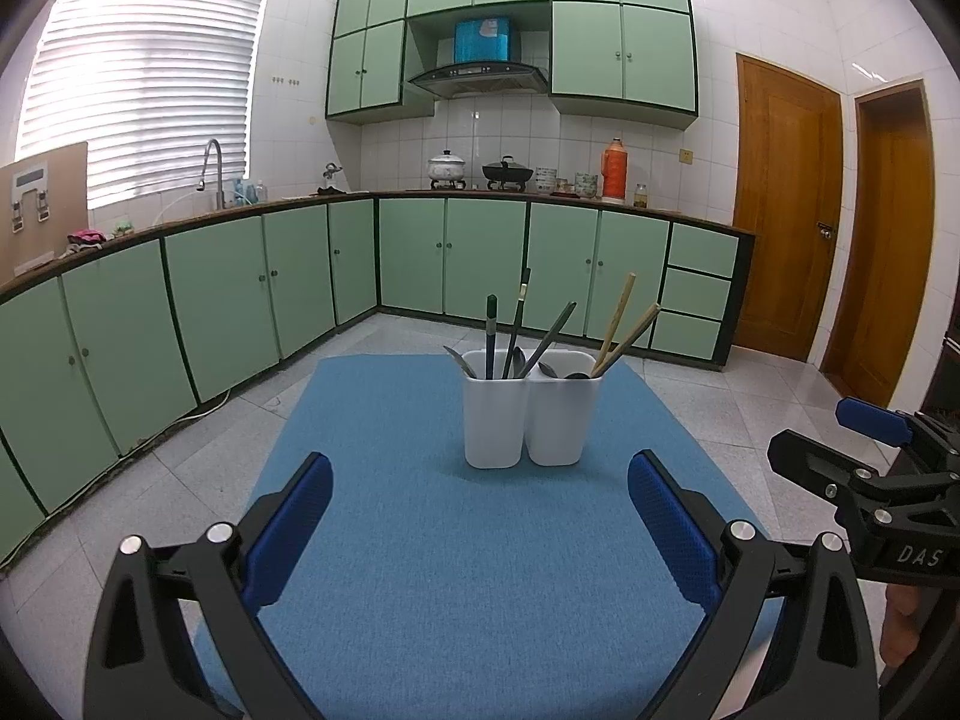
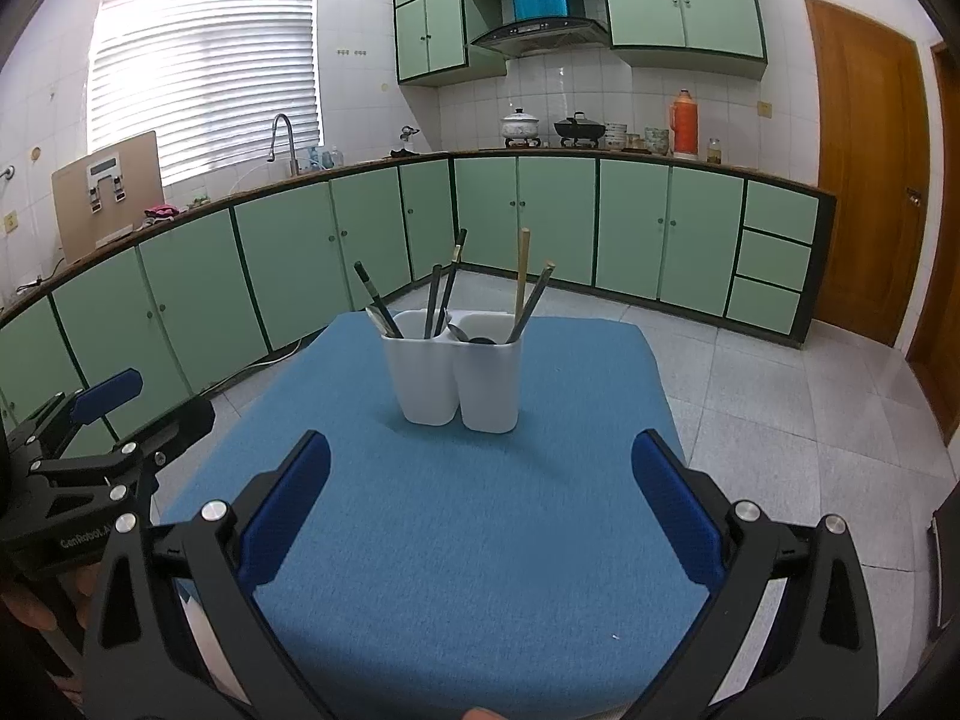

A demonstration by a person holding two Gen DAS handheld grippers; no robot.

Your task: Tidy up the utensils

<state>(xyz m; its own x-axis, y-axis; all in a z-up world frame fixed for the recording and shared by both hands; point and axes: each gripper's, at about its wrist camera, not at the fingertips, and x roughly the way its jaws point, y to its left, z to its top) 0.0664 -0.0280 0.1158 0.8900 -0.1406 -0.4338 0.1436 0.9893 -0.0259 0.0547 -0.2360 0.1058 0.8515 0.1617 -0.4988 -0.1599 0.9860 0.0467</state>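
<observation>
Two white utensil holders are standing side by side, walls touching, toward the far end of a blue mat [image 1: 420,570] that is covering the bench.

The left holder [image 1: 493,420] is carrying three dark-handled utensils [image 1: 517,324] leaning upright, with what looks like a metal spoon bowl [image 1: 459,357] showing at its left rim. In the right wrist view the same holder [image 2: 423,378] is showing the dark handles [image 2: 441,297] fanning outward, one leaning left.

The right holder [image 1: 561,420] is holding two light wooden chopsticks [image 1: 618,321] slanting to the right, and dark spoon bowls [image 1: 558,371] are sitting low inside at the rim. In the right wrist view this holder [image 2: 489,387] is showing one wooden stick [image 2: 522,276] standing nearly upright with a darker stick crossing beside it; which utensils belong to each handle below the rim cannot be told.

The left hand-held gripper [image 1: 480,522] is hovering above the near part of the mat, jaws spread wide, gripping nothing, well apart from the holders. The right hand-held gripper [image 2: 480,504] is likewise hanging over the mat with jaws spread wide and nothing between its blue pads [image 2: 288,510]. Each hand-held gripper is appearing at the edge of the other's view.

Behind, green kitchen cabinets [image 1: 414,252] are lining the walls.
</observation>
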